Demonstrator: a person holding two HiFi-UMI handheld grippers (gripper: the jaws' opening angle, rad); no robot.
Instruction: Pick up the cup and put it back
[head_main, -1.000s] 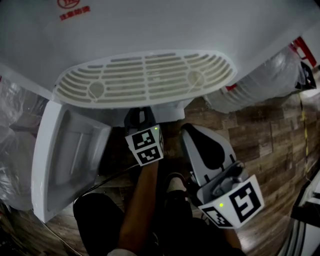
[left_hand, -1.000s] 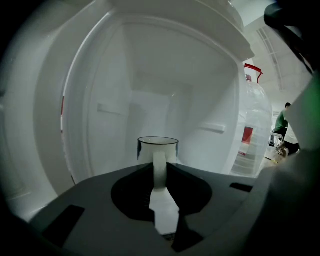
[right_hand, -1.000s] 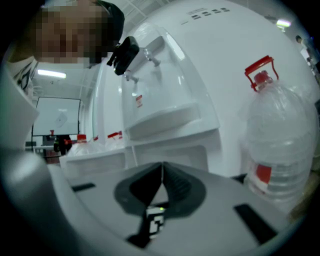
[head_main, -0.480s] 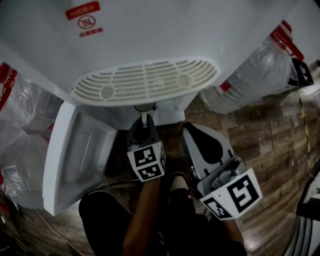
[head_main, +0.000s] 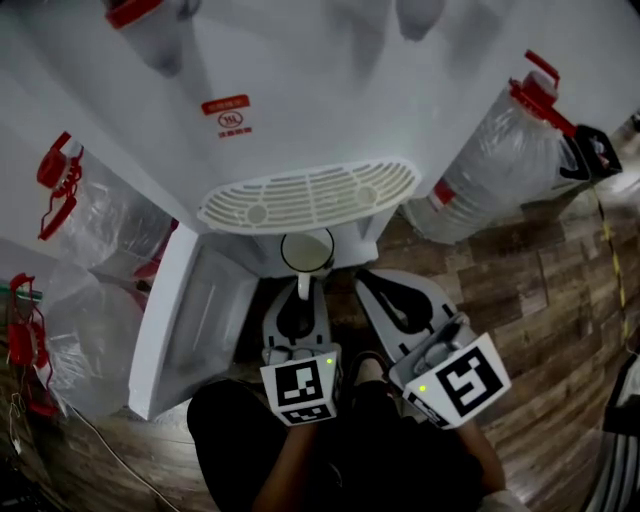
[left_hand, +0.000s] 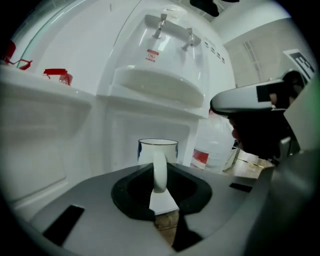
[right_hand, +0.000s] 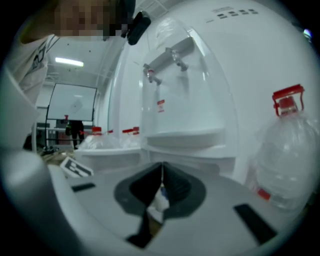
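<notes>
A white enamel cup (head_main: 307, 252) with a dark rim hangs upright just below and in front of the water dispenser's drip tray (head_main: 310, 195). My left gripper (head_main: 303, 290) is shut on the cup's handle. In the left gripper view the handle (left_hand: 159, 171) stands pinched between the jaws, the cup (left_hand: 157, 149) beyond them, before the open cabinet recess. My right gripper (head_main: 368, 282) hovers beside it to the right. In the right gripper view my right gripper (right_hand: 161, 172) has its jaws closed together with nothing held.
The white dispenser has two taps (left_hand: 172, 32) above the tray, and its lower cabinet door (head_main: 190, 320) swings open to the left. Large water bottles with red caps stand at the right (head_main: 500, 150) and left (head_main: 80, 230). The floor (head_main: 530, 290) is wood-patterned.
My left gripper has drawn back and up from under the drip tray, bringing the cup out of the cabinet into view. The right gripper has shifted only slightly.
</notes>
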